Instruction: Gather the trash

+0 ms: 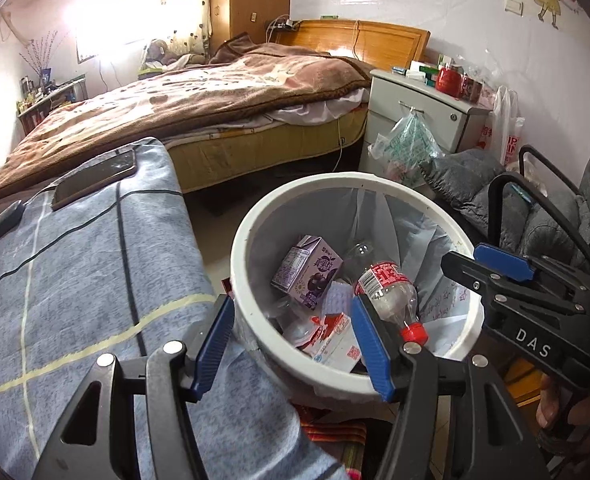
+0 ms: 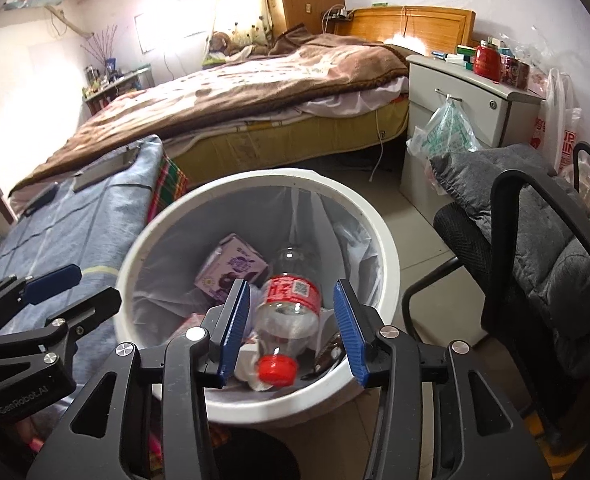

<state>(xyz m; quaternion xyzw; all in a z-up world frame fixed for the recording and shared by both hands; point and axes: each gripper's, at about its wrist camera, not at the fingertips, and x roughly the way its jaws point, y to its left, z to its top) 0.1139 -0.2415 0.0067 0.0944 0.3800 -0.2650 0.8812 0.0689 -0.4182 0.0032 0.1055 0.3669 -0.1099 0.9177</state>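
A white round trash bin (image 1: 251,216) with a clear liner stands on the floor; it also shows in the right wrist view (image 2: 383,248). Inside lie a clear plastic bottle (image 1: 387,292) with a red label and red cap, a purple drink carton (image 1: 309,272) and a red and white carton (image 1: 331,336). The bottle (image 2: 291,308) and purple carton (image 2: 231,268) show in the right wrist view too. My left gripper (image 1: 291,344) is open and empty over the bin's near-left rim. My right gripper (image 2: 291,328) is open and empty above the bin, the bottle lying loose below it.
A surface under a blue-grey checked cloth (image 1: 75,264) with a phone (image 1: 95,178) is left of the bin. A black chair with a grey cushion (image 2: 535,216) stands right. A bed (image 1: 199,96) and a white nightstand (image 1: 411,112) with a hanging plastic bag lie beyond.
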